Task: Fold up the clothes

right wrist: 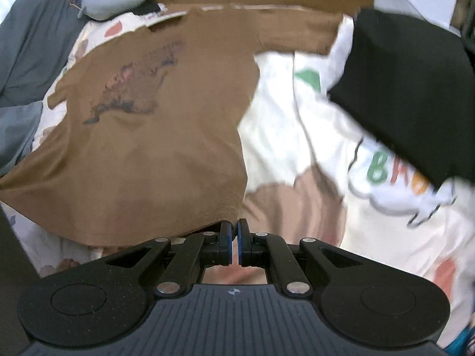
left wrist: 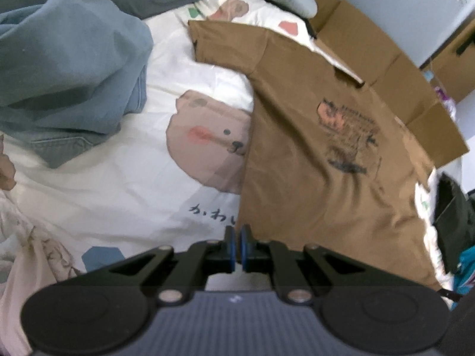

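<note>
**Inspector:** Left wrist view: the brown T-shirt point(left wrist: 320, 148) lies spread print-up on the cartoon bedcover point(left wrist: 118, 178), one sleeve out flat toward the blue denim pile point(left wrist: 65, 68). The left gripper point(left wrist: 237, 246) sits at the shirt's bottom hem corner, blue pads nearly together; the corner reaches them, though whether cloth is actually nipped between them cannot be told.

**Assessor:** And the other side?

**Inspector:** The right wrist view shows the right gripper point(right wrist: 234, 244) at the opposite hem corner of the same shirt point(right wrist: 148, 136), pads likewise almost closed, with the hem edge meeting them. Both pictures are blurred, so the shirt may be in motion. A black garment point(right wrist: 409, 95) lies off to the right and a cardboard box point(left wrist: 386, 59) stands beyond the collar.

**Assessor:** Stage of the fold?

**Inspector:** Undetermined. The shirt is flat and open; this fits being laid out or being lifted by the hem.

**Assessor:** Requirements for sound handling?

**Inspector:** In the inspector's judgement: both corners held level and equally taut, so the hem stays straight; both fabric layers caught in each pinch; the sleeves kept flat; the cloth kept off the box edge.
</note>
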Available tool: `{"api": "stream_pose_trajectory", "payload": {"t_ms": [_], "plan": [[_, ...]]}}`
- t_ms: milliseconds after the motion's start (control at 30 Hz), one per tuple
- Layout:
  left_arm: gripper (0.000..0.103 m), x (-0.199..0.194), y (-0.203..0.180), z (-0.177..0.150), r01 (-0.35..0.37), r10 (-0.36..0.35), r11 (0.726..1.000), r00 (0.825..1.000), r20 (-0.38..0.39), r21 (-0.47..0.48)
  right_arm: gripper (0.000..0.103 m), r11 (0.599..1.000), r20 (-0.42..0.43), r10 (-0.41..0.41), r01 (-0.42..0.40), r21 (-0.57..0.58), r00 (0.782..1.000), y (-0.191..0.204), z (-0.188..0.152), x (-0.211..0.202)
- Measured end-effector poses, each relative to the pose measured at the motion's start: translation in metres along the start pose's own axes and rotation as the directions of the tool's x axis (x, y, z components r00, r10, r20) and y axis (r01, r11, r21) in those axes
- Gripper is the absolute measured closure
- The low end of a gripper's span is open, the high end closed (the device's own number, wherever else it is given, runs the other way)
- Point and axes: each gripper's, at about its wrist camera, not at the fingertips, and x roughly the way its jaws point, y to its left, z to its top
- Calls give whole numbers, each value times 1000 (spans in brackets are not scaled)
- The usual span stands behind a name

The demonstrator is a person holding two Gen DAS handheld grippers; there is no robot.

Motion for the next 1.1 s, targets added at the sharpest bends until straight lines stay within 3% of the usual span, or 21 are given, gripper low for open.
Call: {"api": "stream_pose_trajectory", "payload": {"t_ms": [433, 633, 867, 1100], "plan": [[99, 19, -4, -5, -66, 67, 998, 997, -48, 20, 99, 998, -71, 27, -23, 62, 997, -28, -42, 35], [99, 22, -4, -6, -78, 79, 997, 995, -57, 18, 99, 986, -25, 50, -46, 158, 998, -46, -38, 33], [99, 23, -5, -5, -84, 85, 996, 994, -62, 24, 99, 987, -39, 51, -44, 153, 998, -43, -28, 63], [99, 24, -4, -5, -91, 92, 996, 993, -69, 22, 99, 987, -35, 73, -68, 147, 997, -29, -30, 66]]}}
